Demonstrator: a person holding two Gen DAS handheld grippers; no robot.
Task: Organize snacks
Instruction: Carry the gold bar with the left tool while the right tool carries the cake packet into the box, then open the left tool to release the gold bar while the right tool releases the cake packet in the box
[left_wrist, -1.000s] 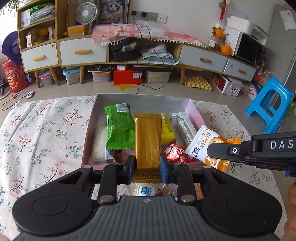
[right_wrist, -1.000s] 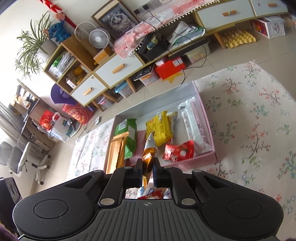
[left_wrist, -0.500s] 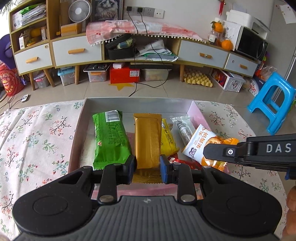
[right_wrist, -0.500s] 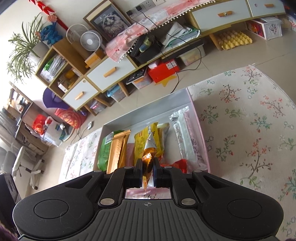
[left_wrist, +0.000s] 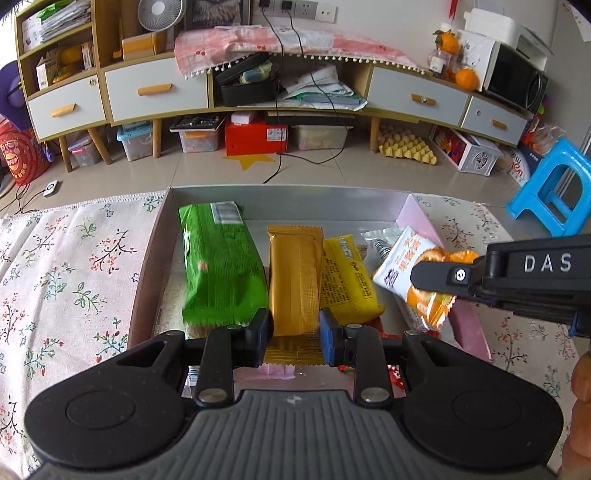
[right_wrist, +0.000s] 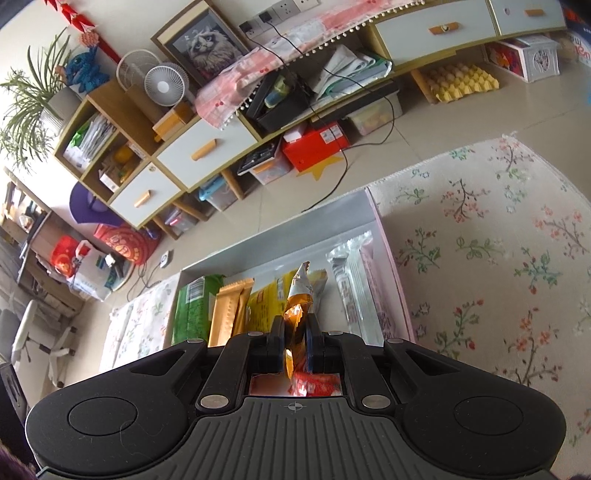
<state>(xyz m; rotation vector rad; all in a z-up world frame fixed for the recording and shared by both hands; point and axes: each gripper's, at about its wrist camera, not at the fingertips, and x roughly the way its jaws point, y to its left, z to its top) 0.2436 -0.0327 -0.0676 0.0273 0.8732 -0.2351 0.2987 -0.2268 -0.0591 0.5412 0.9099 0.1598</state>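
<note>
The left gripper (left_wrist: 294, 334) has its jaws closed on the near end of the gold wafer pack (left_wrist: 294, 280), which lies lengthwise in the box (left_wrist: 288, 199) between the green snack pack (left_wrist: 219, 266) and the yellow snack pack (left_wrist: 347, 277). The gold pack touches both neighbours along its long sides. The crimped near edge of the gold pack sticks out behind the jaws.

The right gripper (right_wrist: 294, 332) has its jaws pinched tight on the orange end of the white-and-orange biscuit pouch (right_wrist: 298, 291), which stands on edge between them, its white end pointing away over the box. From the left wrist view the same pouch (left_wrist: 410, 269) hangs above the right part of the box, with the right gripper (left_wrist: 430, 275) reaching in from the right side.

Below that pouch a clear sleeve of snacks (right_wrist: 349, 280) lies along the pink right wall, and a red wrapper (right_wrist: 317, 384) shows under the right jaws at the near end.

The box sits on a surface covered by a floral cloth (left_wrist: 62, 266). Beyond it are a tiled floor, a low cabinet (left_wrist: 155, 88) with 4 white drawers, and a blue stool (left_wrist: 554, 192).
</note>
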